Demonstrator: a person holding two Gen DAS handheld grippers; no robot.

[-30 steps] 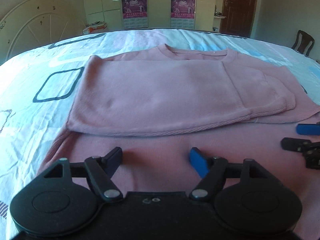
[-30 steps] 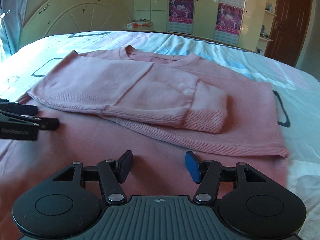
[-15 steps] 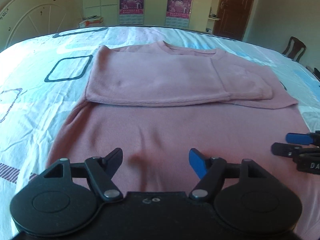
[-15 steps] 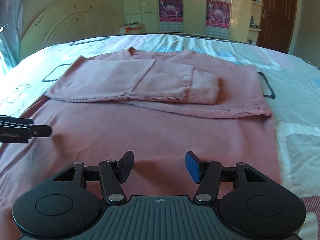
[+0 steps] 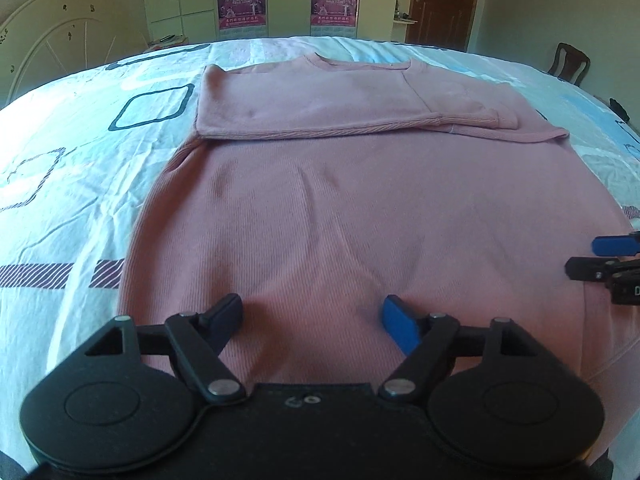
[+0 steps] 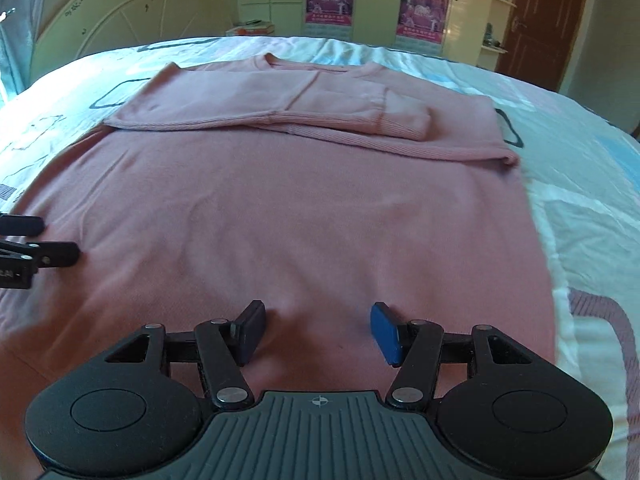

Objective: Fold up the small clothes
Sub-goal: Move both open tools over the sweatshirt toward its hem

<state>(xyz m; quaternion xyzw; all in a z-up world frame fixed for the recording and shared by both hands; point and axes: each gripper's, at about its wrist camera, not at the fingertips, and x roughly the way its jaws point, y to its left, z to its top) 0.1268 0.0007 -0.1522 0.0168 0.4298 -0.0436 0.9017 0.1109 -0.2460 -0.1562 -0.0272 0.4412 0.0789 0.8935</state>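
Pink sweater [image 5: 360, 208], brown chair [image 5: 568, 63] left view only

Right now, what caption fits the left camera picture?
Open left gripper hovering over a pink sweater, sleeves folded in, on a bed.

Pink ribbed knit sweater [image 5: 340, 216] flat on pale patterned bedsheet [image 5: 72, 184], neckline at far end. Both sleeves folded across chest, cuffs toward right. Left gripper [image 5: 312, 314] over near hem area, black pad left, blue pad right, jaws apart and just been opening, only flat cloth seen between them. Right gripper [image 5: 596, 256] at right edge, over sweater's side. Dark wooden door [image 5: 444, 0] beyond.
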